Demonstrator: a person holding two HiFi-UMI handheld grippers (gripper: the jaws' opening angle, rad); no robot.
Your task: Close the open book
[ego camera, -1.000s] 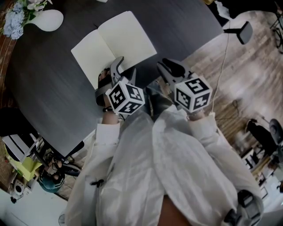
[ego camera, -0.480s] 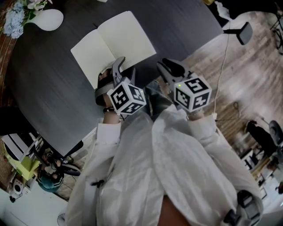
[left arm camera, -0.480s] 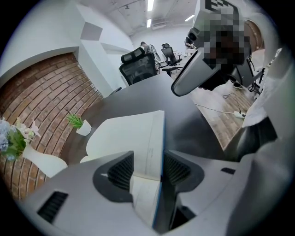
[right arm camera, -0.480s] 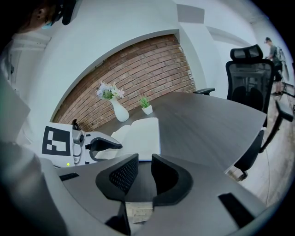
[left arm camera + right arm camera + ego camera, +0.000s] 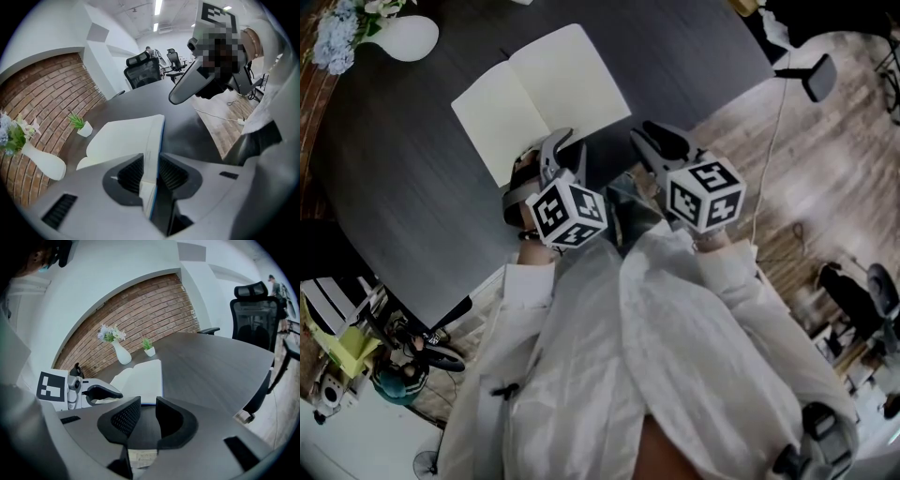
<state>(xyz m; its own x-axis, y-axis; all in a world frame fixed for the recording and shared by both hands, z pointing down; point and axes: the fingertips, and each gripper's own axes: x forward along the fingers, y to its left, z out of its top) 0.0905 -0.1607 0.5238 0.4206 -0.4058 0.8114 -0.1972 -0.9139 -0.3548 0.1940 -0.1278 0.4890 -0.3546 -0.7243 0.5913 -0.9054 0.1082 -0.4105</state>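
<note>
My L gripper (image 5: 151, 172) jaws just closed onto the open book (image 5: 534, 94) at the desk's (image 5: 394, 206) near edge, so I reckon it's ready to fold; R gripper (image 5: 147, 416) half-apart, empty.

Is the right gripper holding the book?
No, the right gripper has empty jaws standing apart over the table, and the book lies ahead of it.

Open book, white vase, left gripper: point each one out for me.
open book (image 5: 567, 82): head view, on its right-hand page.
white vase (image 5: 408, 39): head view, on its round body.
left gripper (image 5: 151, 161): left gripper view, midway between the fingertips; its jaws have just been closing, with the book's edge between them.
</note>
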